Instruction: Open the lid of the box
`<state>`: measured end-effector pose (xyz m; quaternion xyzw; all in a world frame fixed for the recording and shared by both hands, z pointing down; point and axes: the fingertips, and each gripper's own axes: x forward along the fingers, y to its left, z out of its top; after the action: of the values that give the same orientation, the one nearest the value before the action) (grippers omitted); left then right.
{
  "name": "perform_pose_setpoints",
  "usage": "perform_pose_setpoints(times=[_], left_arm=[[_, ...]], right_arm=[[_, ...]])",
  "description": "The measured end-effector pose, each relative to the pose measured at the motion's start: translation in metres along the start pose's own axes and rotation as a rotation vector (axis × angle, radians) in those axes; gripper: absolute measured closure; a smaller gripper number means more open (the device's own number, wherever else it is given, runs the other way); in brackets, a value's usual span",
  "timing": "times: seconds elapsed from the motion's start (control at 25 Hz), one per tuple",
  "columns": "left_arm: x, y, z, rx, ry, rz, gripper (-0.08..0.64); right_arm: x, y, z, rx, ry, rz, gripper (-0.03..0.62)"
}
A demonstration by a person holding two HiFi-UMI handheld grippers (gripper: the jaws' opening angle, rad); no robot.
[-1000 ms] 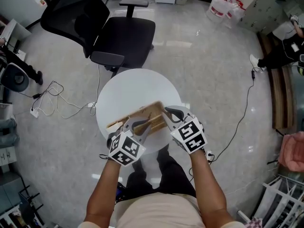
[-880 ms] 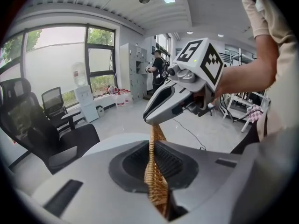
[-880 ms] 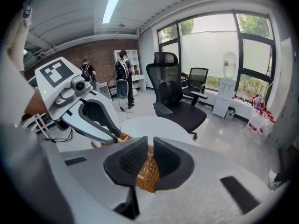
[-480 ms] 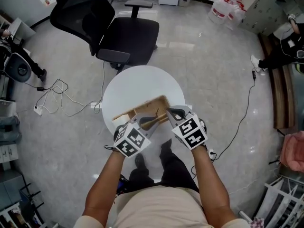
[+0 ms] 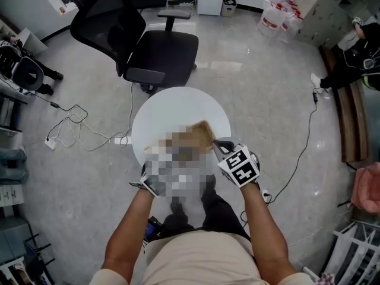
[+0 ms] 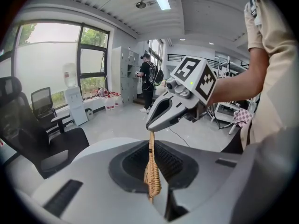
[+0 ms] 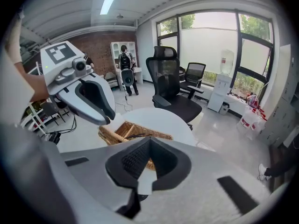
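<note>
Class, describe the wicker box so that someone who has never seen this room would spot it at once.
Look for the round white table beside the black office chair. On the side nearest the person sits the wicker box. It is the only woven, straw-coloured thing there; its neighbours are white, grey or black.
</note>
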<state>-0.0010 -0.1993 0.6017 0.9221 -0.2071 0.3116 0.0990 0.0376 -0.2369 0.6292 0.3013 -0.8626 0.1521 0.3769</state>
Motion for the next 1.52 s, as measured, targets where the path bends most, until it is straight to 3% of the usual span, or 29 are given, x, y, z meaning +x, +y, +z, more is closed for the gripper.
perform_pose_setpoints(times=[1.12,1.36,1.52], left_arm=[[-0.096,-0.015,0.058,0.055,-0.151,0.158,0.528],[-0.119,-0.022,0.067,0.051,-0.191,0.185,0.528],[-0.141,-0.023,0.081,-0.003,-0.262,0.2,0.528]], right_arm=[[-0.034,0.03,-0.075,0.145,0.136,-0.023,0.597],[-0.033,0.037,-0.088,0.261,0.076,0.016,0.598],[-0.047,0.04,-0.067,0.314,-0.015,0.041,0.598]])
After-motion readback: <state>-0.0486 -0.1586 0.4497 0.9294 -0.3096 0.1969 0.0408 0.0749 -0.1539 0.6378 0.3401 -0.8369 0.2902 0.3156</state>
